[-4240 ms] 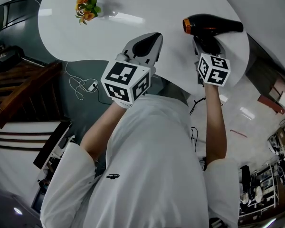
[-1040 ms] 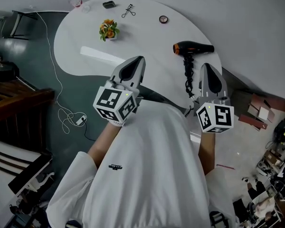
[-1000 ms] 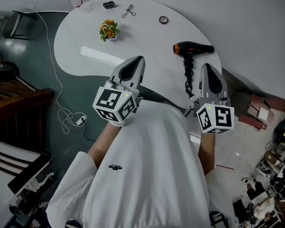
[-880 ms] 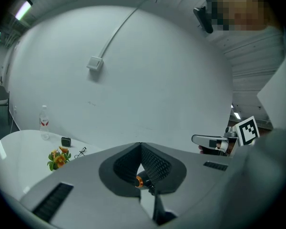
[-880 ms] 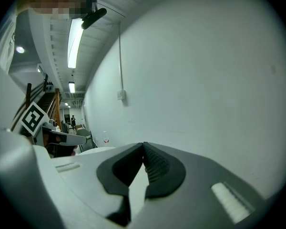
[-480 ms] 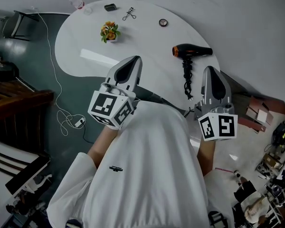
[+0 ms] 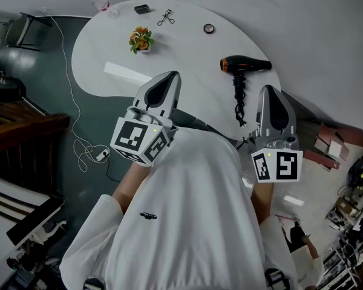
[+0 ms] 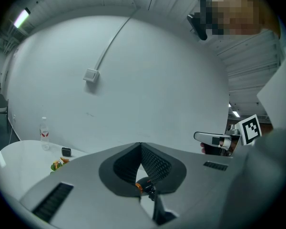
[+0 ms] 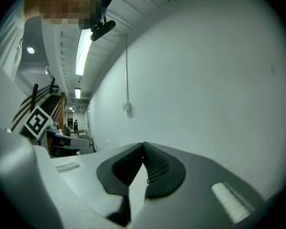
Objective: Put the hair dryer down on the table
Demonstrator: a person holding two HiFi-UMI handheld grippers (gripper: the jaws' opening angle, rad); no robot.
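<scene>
Grey jaws on both sides are pinched fully together with nothing in them: left gripper [image 7: 170, 77] and right gripper [image 7: 270, 92] both hang empty near the table [image 7: 187, 53] edge. Just left of the right fingertips is the end of the black coiled cord [image 7: 239, 104], and it runs away from them to the hair dryer [image 7: 245, 65]. That lies flat on the white top, apart from both sets of tips, with its orange nozzle end pointing left. Further out past the left fingertips is a little flower bunch [image 7: 140, 39], then a round compact [image 7: 209, 28] and a bottle [image 7: 100, 3] at the far rim.
</scene>
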